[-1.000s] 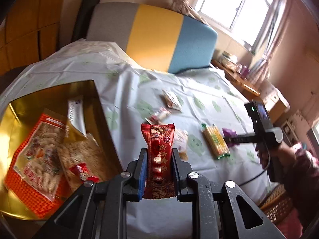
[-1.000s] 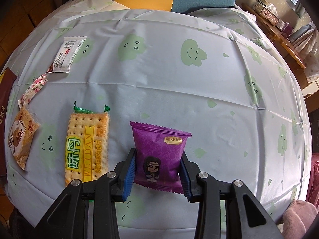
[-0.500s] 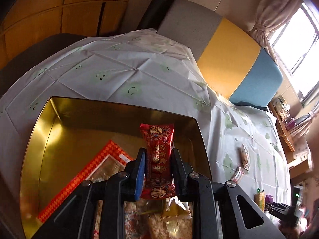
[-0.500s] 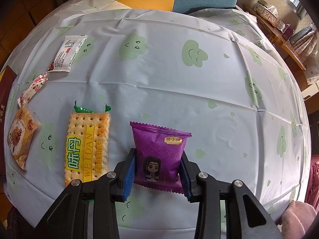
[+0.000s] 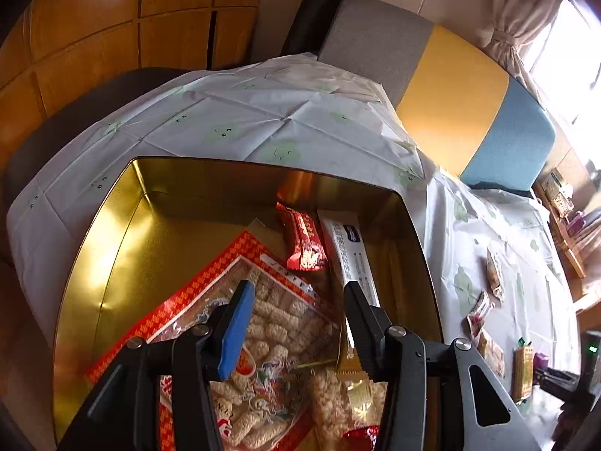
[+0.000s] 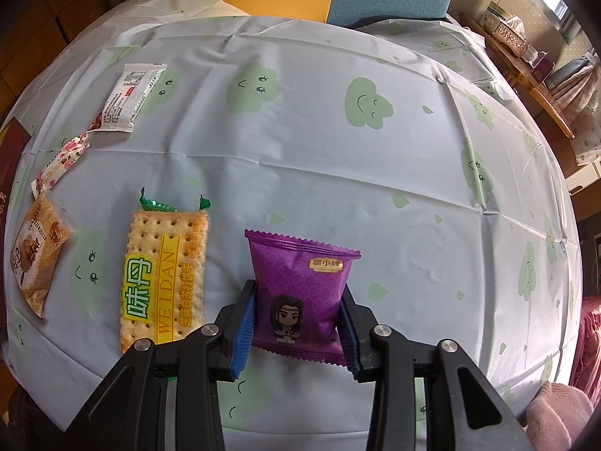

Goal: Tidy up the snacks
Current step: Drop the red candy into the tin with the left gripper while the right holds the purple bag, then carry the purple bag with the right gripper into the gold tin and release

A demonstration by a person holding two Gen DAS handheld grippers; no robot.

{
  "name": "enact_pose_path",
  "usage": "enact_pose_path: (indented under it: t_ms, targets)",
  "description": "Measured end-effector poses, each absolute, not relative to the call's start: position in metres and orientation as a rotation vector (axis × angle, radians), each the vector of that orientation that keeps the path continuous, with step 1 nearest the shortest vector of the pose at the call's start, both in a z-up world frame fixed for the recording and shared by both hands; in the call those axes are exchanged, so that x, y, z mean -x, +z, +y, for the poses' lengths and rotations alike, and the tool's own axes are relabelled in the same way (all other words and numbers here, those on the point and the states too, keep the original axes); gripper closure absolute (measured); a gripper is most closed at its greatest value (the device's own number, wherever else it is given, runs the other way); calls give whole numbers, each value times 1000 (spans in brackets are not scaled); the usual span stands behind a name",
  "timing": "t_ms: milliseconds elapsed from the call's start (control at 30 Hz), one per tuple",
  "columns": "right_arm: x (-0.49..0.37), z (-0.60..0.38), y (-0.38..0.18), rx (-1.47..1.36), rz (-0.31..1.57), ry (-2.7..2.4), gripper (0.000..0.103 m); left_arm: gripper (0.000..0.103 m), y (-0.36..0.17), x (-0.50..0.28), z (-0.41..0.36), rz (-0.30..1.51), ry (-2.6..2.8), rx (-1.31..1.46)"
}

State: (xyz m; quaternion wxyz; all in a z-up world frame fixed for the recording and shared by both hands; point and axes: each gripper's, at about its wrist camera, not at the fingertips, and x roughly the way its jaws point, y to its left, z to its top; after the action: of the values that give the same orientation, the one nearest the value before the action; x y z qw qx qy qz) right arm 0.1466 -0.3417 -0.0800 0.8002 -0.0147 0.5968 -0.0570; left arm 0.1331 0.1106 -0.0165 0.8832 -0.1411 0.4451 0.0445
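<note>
In the left wrist view my left gripper [image 5: 296, 297] hangs over the gold tin [image 5: 112, 225], its jaws opening with nothing between them. The small red snack packet [image 5: 304, 240] lies loose in the tin beside a white packet [image 5: 349, 251] and a large red-checked bag of rice sticks [image 5: 263, 323]. In the right wrist view my right gripper [image 6: 298, 300] is shut on the purple snack packet [image 6: 300, 289], held just above the tablecloth. A yellow cracker pack [image 6: 165, 274] lies to its left.
A white packet [image 6: 127, 99], a floral packet [image 6: 60, 165] and a brown biscuit packet [image 6: 35, 255] lie on the cloud-print tablecloth [image 6: 338, 150] at the left. A grey, yellow and blue cushion [image 5: 450, 94] stands behind the table. A pink sleeve [image 6: 556, 413] shows at the lower right.
My left gripper swung from the table to over the tin, then spread its jaws and let the red packet drop into the tin. The right gripper and purple packet stayed still.
</note>
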Motion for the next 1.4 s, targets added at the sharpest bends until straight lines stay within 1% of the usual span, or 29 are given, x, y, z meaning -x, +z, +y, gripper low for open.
enact_pose_path:
  t_ms: [200,433,667,933,1233,1267,1333,1400]
  targets:
    - [-145,-341,-79,33,1277,-125,63,53,-19,-108,100,953,124,262]
    - [-145,-340,-78,49,1274,-127,63,52,-17,-81,94,920,177,194]
    - [-143,-336,-78,66,1270,-130,63,52,-23,-63,95,926,195,173]
    - [-143,-333,-79,80,1269,-133,62,42,-26,-50,93,924,219,151]
    - [-142,-332,-79,98,1265,-134,62,42,-30,-42,91,936,219,148]
    - [-141,-331,-79,103,1263,-133,62,41,-29,-41,91,935,218,150]
    - [-140,-330,-79,113,1260,-133,62,36,-28,-39,92,933,223,152]
    - [-139,-328,-79,120,1257,-132,63,36,-28,-38,94,930,234,153]
